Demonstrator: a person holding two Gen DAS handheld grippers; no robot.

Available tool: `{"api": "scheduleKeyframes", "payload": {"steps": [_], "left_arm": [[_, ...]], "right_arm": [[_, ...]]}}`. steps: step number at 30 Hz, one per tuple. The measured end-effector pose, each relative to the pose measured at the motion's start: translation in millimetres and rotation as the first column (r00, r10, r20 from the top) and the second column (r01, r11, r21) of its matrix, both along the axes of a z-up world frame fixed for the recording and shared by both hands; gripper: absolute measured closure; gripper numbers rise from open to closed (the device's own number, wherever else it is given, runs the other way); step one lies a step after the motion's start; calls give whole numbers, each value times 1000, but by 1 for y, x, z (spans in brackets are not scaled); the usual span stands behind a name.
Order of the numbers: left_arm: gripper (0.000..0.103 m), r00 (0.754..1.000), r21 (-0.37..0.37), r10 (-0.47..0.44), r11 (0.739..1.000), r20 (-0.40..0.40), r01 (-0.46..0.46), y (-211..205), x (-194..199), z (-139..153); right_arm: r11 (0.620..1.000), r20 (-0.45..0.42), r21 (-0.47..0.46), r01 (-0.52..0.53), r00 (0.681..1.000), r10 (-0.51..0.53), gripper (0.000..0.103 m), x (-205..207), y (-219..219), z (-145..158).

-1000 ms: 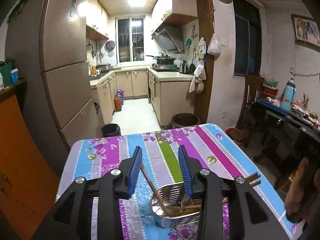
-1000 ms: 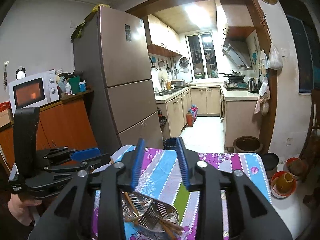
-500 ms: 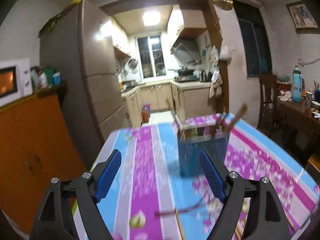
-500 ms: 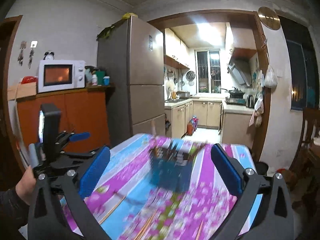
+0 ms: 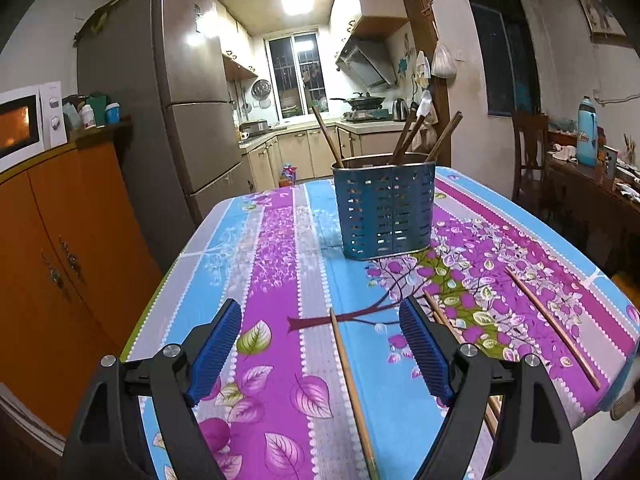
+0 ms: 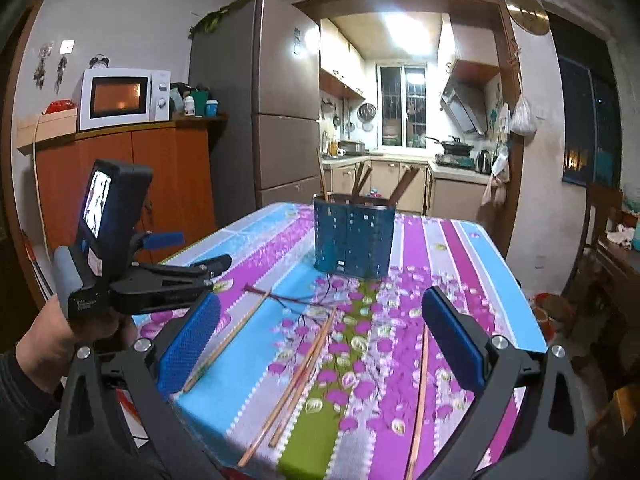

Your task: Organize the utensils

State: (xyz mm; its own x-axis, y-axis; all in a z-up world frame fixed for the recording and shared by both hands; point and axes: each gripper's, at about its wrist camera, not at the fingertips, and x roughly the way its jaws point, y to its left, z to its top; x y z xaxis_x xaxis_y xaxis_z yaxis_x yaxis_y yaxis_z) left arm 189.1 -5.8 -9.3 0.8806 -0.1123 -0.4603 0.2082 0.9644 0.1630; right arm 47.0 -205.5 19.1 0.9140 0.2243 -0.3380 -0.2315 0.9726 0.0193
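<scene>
Now the surface with its flowered cloth carries a blue holder standing upright, several chopsticks poking out. Both grippers, left and right, have just spread their jaws wide, gripping nothing. Loose chopsticks lie flat nearer, one between the left jaws.

A floral striped cloth is covering the counter. Beyond the counter's far-left corner a tall refrigerator is standing, with a microwave glowing on an orange cabinet beside it. A blue flask is sitting on a cluttered side table off the right edge.
</scene>
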Motion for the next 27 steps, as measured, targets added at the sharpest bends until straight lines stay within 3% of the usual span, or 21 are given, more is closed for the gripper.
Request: {"api": "scheduleKeyframes", "payload": {"steps": [27], "left_arm": [[21,1000,18,2,1000,-23,-1,-3,-14,-8]], "right_arm": [[1000,-17,-2,13,1000,-14,6,-26,-2,-13]]}}
